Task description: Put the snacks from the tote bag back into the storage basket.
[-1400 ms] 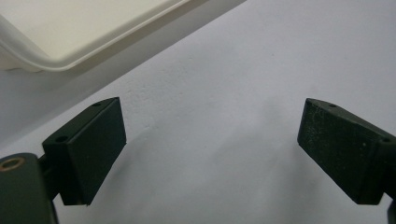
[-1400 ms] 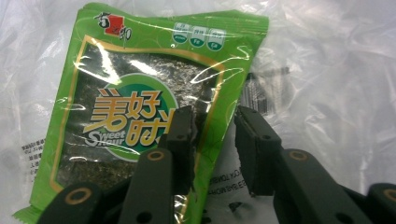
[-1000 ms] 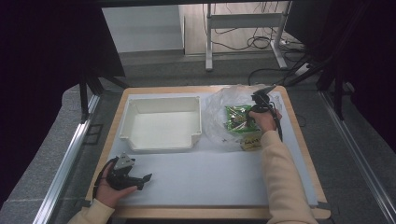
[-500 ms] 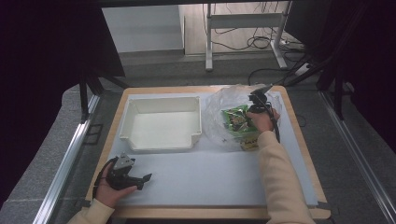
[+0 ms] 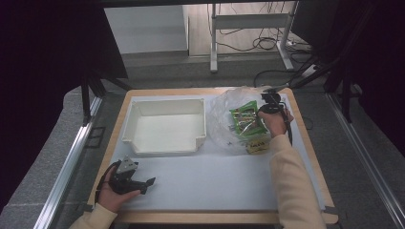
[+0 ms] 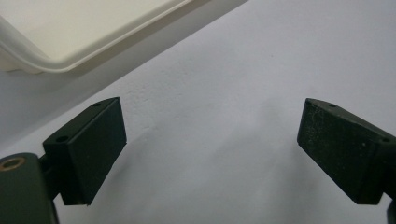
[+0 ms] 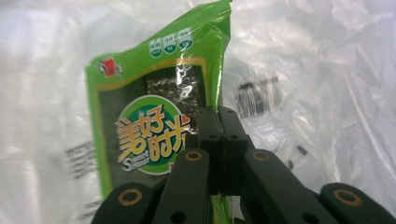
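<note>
The surface (image 5: pixel 210 176) carries a white sheet. On its left half stands a white plastic tray (image 5: pixel 165 126), empty inside; its rim also appears at the top left of the left gripper view. On the right half lies a crumpled clear plastic bag (image 5: pixel 228 119) (translucent, with glare spots), which surrounds the work area of the right gripper and spreads behind the packet in the right gripper view. A yellow-labelled item (image 5: pixel 258 144) lies at the bag's near edge, just beside the person's right sleeve (image 5: pixel 291 186).

The right gripper (image 7: pixel 219 123) has its jaws pressed together on the right edge of a green snack packet (image 7: pixel 154 116), having just finished closing on it. The packet is held upright-tilted over the clear bag, at the right side of the surface. It is glossy green, with a dark window panel, a round logo with orange characters and small badges along its top.

The left gripper (image 5: pixel 143 183) rests low on the sheet near the front left, jaws apart, nothing between them.
</note>
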A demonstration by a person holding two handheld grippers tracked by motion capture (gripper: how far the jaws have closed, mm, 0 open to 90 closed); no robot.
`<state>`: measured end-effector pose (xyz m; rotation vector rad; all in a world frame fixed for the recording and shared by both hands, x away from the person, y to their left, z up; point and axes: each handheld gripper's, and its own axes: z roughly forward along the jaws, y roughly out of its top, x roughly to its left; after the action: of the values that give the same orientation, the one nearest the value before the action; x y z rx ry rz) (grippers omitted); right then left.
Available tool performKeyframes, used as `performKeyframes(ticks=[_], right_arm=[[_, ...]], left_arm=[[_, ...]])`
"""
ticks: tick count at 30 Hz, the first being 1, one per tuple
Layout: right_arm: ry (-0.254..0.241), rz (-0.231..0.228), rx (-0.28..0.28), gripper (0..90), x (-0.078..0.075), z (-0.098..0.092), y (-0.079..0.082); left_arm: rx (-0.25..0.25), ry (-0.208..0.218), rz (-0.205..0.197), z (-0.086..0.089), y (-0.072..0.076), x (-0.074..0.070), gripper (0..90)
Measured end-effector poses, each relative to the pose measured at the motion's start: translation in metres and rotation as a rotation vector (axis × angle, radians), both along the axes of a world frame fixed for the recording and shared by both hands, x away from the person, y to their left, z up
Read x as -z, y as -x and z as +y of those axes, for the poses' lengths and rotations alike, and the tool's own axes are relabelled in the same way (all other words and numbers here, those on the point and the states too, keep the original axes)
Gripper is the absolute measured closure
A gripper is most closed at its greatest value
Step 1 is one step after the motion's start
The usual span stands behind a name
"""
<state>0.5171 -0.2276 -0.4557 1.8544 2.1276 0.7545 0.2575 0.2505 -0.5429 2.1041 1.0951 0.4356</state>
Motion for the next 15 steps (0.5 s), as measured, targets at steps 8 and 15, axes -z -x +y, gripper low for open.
performKeyframes(ticks=[8, 15], right_arm=[[-0.025, -0.045, -0.016, 89.6, -0.010, -0.001, 0.006], [-0.057, -0.071, -0.015, 89.6, -0.014, -0.003, 0.009]], left_arm=[[0.000, -0.001, 0.000, 0.000, 0.000, 0.000, 8.2], [-0.001, -0.002, 0.002, 0.000, 0.000, 0.000, 8.2]])
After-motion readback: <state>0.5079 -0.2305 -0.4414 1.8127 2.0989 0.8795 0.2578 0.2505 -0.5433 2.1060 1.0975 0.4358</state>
